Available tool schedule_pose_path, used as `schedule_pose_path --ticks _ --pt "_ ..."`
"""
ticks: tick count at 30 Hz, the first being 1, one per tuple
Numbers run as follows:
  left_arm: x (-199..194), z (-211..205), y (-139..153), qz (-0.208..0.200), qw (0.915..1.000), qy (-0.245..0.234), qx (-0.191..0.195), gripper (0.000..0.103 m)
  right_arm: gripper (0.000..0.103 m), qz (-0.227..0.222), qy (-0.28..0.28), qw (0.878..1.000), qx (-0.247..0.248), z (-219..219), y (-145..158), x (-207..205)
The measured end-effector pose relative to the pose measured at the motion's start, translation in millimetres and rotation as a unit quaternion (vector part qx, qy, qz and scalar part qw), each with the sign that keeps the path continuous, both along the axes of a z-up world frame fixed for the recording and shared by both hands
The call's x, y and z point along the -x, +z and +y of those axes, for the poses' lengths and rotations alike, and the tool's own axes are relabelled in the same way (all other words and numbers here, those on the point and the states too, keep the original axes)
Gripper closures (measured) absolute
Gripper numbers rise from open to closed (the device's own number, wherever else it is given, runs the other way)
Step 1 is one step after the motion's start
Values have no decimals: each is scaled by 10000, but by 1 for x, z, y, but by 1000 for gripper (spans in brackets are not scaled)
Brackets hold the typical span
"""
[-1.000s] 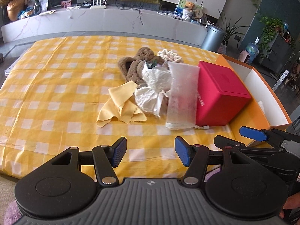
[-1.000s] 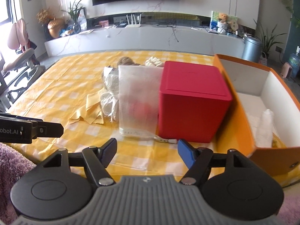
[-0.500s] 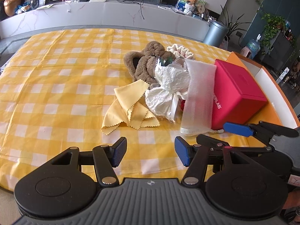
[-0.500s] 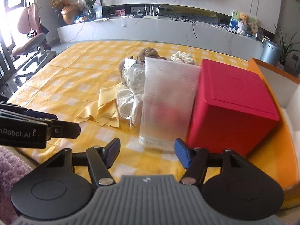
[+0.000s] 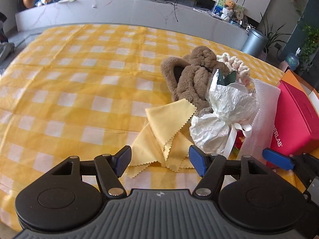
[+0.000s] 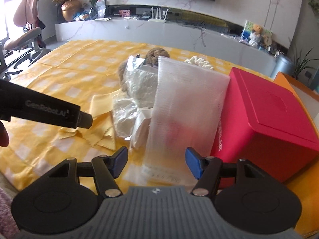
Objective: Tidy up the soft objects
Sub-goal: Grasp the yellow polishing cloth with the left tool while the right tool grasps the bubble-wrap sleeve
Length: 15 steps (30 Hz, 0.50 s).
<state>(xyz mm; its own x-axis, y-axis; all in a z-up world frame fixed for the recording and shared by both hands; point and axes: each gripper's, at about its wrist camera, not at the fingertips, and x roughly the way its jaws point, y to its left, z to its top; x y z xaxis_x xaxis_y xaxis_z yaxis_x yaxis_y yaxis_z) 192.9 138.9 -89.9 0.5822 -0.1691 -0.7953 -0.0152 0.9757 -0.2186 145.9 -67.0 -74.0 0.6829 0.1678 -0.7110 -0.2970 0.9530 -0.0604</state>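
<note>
A pile of soft things lies on the yellow checked tablecloth (image 5: pixel 79 83). A folded yellow cloth (image 5: pixel 165 131) lies just ahead of my open, empty left gripper (image 5: pixel 159 162). Behind it are a crumpled white wrapper with a ribbon (image 5: pixel 221 117), brown plush slippers (image 5: pixel 191 75) and a cream knitted piece (image 5: pixel 235 63). A bubble-wrap pouch (image 6: pixel 185 107) leans on a red box (image 6: pixel 265 119), right in front of my open, empty right gripper (image 6: pixel 156 161). The yellow cloth also shows in the right wrist view (image 6: pixel 99 123).
An orange box with a white inside (image 6: pixel 293 83) stands at the right behind the red box. The left gripper's body (image 6: pixel 45 109) crosses the right wrist view at the left. A white counter (image 5: pixel 129 12) and a grey bin (image 5: pixel 255 41) stand beyond the table.
Both grippers have moved forward toward the pile. The left now sits close over the yellow cloth, the right close to the bubble-wrap pouch. Both have stayed open.
</note>
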Motion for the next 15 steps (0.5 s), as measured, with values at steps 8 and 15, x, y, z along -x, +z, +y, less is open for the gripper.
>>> schedule_pose_path --ticks 8,15 --pt "-9 -4 -19 138 9998 129 -59 20 78 60 -245 9997 -21 -7 -14 -11" --pt "-10 -14 -20 2 9997 44 -232 34 101 195 -55 9996 -192 -17 -5 5"
